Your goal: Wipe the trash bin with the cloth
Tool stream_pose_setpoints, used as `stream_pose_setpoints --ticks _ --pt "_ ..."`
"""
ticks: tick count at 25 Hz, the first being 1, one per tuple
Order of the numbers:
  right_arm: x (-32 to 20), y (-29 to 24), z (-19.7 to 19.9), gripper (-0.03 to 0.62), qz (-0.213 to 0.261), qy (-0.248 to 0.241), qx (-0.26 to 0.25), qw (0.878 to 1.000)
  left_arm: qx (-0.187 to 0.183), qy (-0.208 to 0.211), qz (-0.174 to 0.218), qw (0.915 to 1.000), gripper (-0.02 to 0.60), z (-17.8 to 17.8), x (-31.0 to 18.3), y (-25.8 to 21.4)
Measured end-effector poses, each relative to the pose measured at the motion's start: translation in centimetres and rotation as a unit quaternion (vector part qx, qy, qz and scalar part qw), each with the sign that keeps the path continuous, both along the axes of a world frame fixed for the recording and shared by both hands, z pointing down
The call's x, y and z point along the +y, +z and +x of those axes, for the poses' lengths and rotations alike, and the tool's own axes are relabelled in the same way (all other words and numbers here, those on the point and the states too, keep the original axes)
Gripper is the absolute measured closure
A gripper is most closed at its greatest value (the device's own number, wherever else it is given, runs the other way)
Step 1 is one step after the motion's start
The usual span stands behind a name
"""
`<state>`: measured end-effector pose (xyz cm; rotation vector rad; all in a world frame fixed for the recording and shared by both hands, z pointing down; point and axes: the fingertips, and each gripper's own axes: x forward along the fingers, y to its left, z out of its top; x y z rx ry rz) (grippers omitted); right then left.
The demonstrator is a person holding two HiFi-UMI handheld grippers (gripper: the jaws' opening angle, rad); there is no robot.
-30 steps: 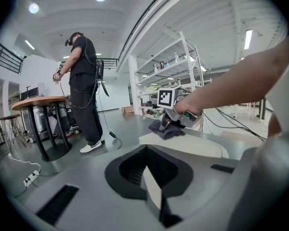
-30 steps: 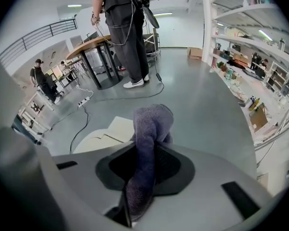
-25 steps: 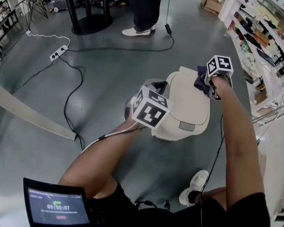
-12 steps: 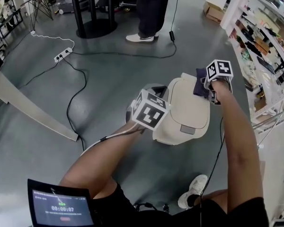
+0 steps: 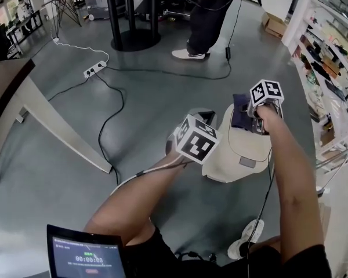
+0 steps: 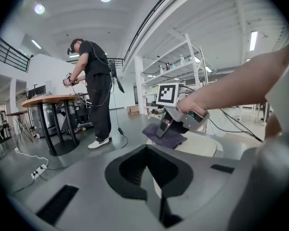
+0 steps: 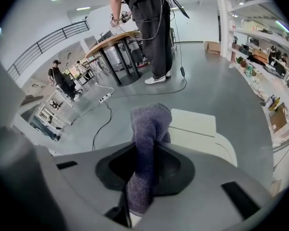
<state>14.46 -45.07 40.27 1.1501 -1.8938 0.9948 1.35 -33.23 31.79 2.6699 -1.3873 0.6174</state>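
1. At the far left of the head view a table [image 5: 52,123] slants across the grey floor [image 5: 145,103]. A small screen [image 5: 86,259] sits at the bottom edge, close to me.
2. A white power strip [image 5: 93,69] lies on the floor beyond the table.
3. My left gripper [image 6: 153,196] has its jaws together with nothing between them. It hangs just beside the left flank of the trash bin [image 5: 238,152] — whether it touches, I can't tell.
4. The bin is cream-coloured with its lid closed, and it stands on the floor between my two arms.
5. The cloth [image 7: 149,129] is dark purple and rests on the far end of the bin's lid, touching it.
6. My right gripper [image 7: 142,177] is clamped on that cloth — the fabric runs up between the jaws and bulges out past them toward the lid.
7. Beyond the bin a person [image 5: 211,10] in dark trousers stands on the floor.
8. Along the right edge run white shelves [image 5: 336,57] crowded with small items too blurred for me to name.
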Motion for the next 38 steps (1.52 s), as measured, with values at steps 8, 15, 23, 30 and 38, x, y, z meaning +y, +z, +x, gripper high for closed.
stream_pose_setpoints --ticks 8,15,23,30,38 --pt "0.8 1.5 -1.4 0.514 -0.006 0.005 0.014 1.0 -0.011 -0.007 -0.01 0.9999 0.581 -1.5 1.1 1.0" --pt "1.4 1.2 -0.2 0.514 0.005 0.014 0.026 1.0 0.003 -0.014 -0.018 0.9997 0.581 -1.9 1.5 1.0" --pt "2.2 1.2 4.9 0.514 0.009 0.052 0.019 0.998 0.069 -0.003 -0.082 0.9942 0.581 1.5 1.8 1.7" --pt "3.4 0.9 10.2 0.514 0.015 0.09 0.02 0.996 0.038 0.012 -0.073 0.9965 0.581 2.7 1.5 2.2" --pt "4.7 1.0 14.3 0.514 0.014 0.119 0.031 0.992 0.026 0.009 -0.076 0.9967 0.581 1.8 1.4 2.2"
